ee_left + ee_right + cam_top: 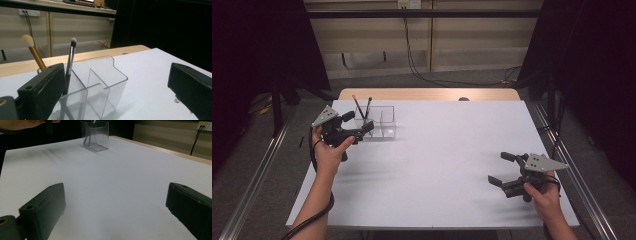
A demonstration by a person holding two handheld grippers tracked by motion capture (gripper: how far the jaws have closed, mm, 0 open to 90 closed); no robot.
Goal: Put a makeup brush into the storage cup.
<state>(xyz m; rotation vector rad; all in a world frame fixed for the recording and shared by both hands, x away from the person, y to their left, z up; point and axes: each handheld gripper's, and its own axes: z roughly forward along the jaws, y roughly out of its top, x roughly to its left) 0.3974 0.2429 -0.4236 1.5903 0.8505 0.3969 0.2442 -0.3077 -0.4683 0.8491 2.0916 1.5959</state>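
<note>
On the white table (432, 150), the left gripper (117, 87) (jaws wide) flanks the clear organizer (100, 85) holding two brushes (71, 57); centre it before closing. The right gripper (504, 172) idles wide, empty.

Two brushes are standing in one clear box (382, 123) at the far left of the table (437, 150): one brush with a gold handle (35, 53) and one brush with a silver handle (71, 56). The box is showing three compartments. Two grippers are being held over the table, one left gripper (368, 128) and one right gripper (501, 168), by two hands.
</note>
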